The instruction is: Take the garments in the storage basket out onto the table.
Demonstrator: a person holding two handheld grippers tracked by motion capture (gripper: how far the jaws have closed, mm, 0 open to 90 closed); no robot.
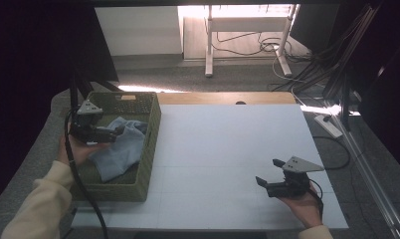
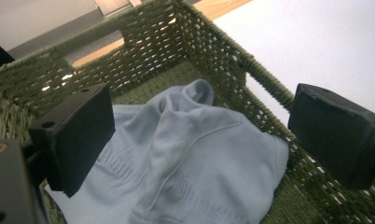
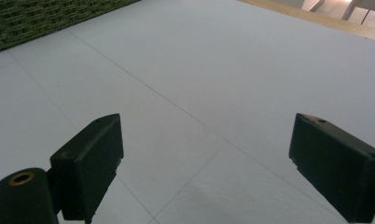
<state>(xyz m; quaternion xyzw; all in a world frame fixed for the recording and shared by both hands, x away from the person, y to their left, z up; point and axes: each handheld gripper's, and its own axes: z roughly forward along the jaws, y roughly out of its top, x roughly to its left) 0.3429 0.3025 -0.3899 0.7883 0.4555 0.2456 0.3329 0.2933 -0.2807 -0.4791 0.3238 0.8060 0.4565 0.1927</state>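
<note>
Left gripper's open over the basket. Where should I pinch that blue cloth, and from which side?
Take the raised fold at the top of the blue cloth, coming down from above with the left gripper. That ridge stands proud of the flat cloth, so open jaws could close across it, and the green basket walls likely block any sideways approach.

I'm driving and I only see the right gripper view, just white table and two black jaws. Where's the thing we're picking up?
Observer: A light blue cloth lies crumpled inside a green woven basket at the table's left side.
Operator: Is the other gripper holding it?
Observer: No. The left gripper hangs over the cloth with its jaws wide apart, one each side of it.
Operator: And where's mine?
Observer: The right gripper is open above the white table near its right front, far from the basket.
</note>
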